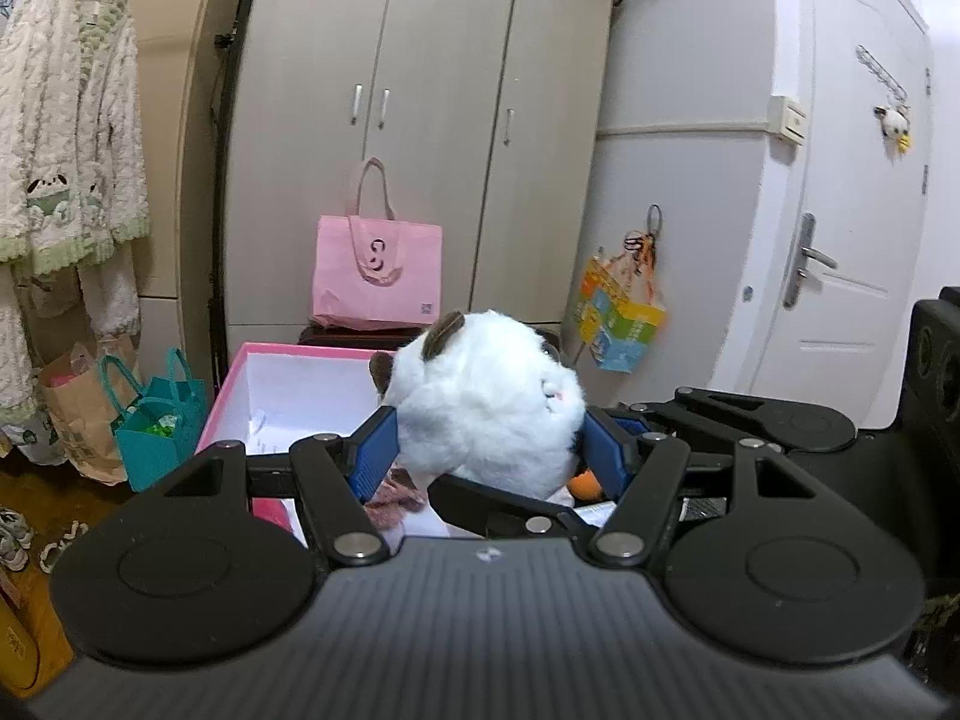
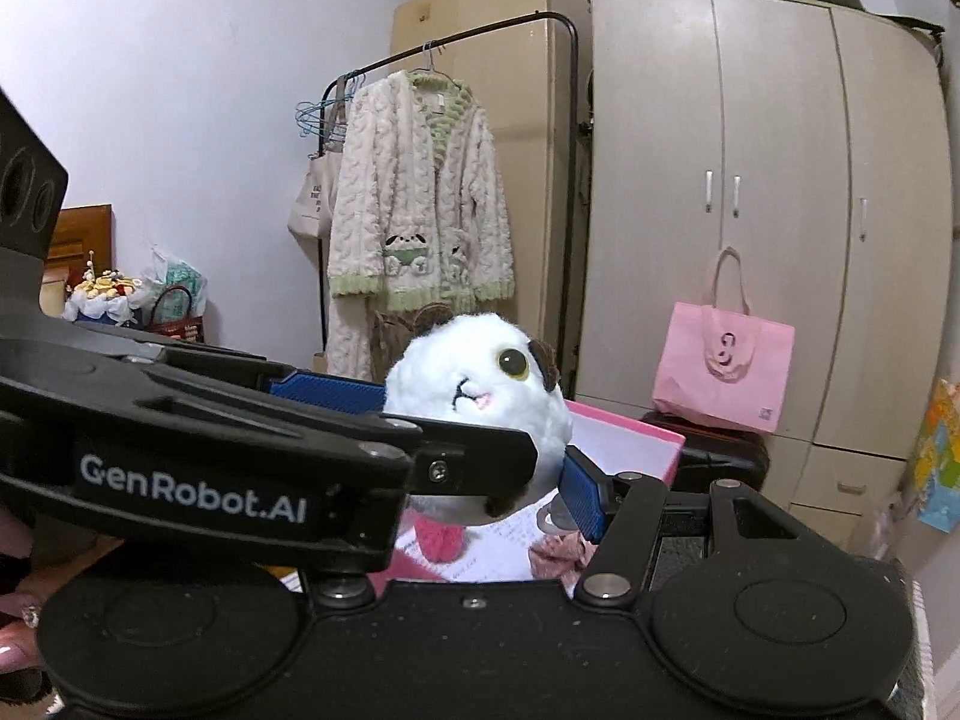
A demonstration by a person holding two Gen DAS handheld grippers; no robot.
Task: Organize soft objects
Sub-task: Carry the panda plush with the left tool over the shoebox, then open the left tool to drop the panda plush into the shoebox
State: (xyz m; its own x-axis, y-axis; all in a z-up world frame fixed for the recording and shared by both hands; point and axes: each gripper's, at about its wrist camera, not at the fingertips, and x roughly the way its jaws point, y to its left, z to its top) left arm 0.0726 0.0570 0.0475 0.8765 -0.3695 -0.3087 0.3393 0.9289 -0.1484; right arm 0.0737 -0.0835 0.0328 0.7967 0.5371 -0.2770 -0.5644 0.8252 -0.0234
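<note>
A round white plush toy with brown ears and a yellow eye hangs above an open pink box. My left gripper is shut on it, its blue pads pressing the toy's sides. My right gripper comes in crosswise and also grips the toy; one blue pad touches the underside, the other finger is hidden behind the left gripper's finger. In the box lie a pink knitted piece and an orange thing.
A pink tote bag stands behind the box before a beige wardrobe. A teal bag and a paper bag sit on the floor at left. A fluffy robe hangs on a rack. A white door is at right.
</note>
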